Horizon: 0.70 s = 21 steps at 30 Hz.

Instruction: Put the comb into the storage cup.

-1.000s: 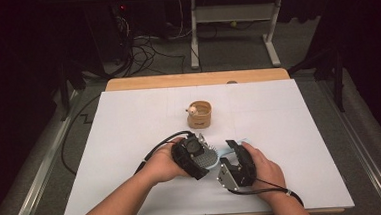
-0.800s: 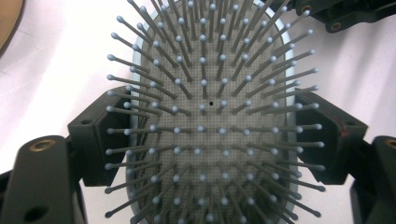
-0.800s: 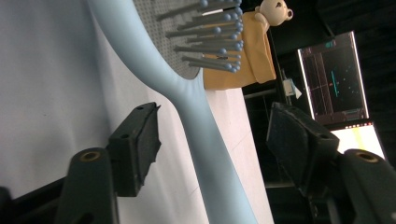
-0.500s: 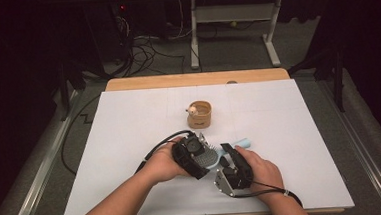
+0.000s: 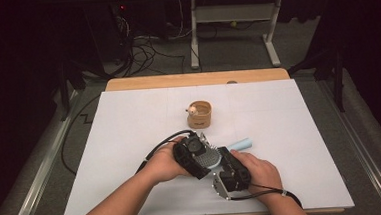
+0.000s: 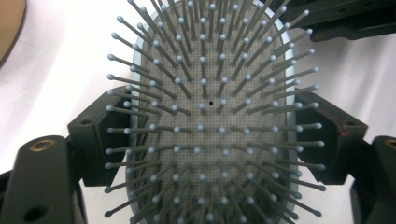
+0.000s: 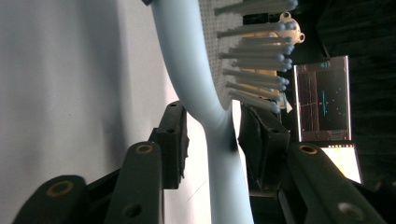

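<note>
Pale blue hairbrush (image 5: 212, 156) held low over desk (image 5: 129, 121), left gripper (image 6: 205, 140) fingers pinching its bristled head at both edges, right gripper (image 7: 212, 140) fingers just closing round its neck, not visibly pressing

- You have a pale blue paddle hairbrush (image 5: 216, 155), seen from above near the front of the white desk (image 5: 129, 121)
- Its oval head carries a grey perforated pad (image 6: 210, 121) set with grey bristles tipped in small blue balls, and the bristles face up
- The narrow neck (image 7: 219, 135) runs into a rounded handle (image 5: 242, 144) that points away to the right
</note>
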{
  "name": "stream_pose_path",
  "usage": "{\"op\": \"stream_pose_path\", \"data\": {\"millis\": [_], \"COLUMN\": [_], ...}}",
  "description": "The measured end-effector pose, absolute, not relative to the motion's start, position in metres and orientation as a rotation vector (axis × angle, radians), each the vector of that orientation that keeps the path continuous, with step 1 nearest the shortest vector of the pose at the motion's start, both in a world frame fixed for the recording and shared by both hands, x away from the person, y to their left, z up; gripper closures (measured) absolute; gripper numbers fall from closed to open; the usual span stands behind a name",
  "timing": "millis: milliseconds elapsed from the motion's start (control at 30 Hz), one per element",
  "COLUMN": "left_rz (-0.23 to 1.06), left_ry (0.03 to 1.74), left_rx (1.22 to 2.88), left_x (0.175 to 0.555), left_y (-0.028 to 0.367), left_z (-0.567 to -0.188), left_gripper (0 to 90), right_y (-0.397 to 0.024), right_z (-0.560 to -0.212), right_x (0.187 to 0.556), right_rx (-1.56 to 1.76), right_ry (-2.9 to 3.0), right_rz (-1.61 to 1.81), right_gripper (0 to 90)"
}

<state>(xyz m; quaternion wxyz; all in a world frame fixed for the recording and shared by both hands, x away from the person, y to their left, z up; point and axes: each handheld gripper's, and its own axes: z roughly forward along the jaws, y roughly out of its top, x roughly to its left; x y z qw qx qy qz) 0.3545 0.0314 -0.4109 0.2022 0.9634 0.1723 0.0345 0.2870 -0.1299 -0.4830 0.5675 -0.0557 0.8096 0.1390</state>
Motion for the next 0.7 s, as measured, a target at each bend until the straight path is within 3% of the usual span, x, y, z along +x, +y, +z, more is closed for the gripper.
{"op": "stream_pose_path", "data": {"millis": [233,700], "left_rz": [0.09,0.073], "left_ry": [0.483,0.486], "left_rx": [2.686,2.679], "left_x": [0.3542,0.3555], "left_y": [0.0296,0.0305], "left_z": [-0.4106,-0.4099], "left_gripper": [20.3,20.2], "right_y": [-0.1287,-0.1277], "right_z": [-0.4829,-0.4845], "right_x": [0.2864,0.2852], "right_rx": [-0.154,-0.188], "right_ry": [1.886,1.864], "right_rz": [0.321,0.28], "right_gripper": [70.4,73.8]}}
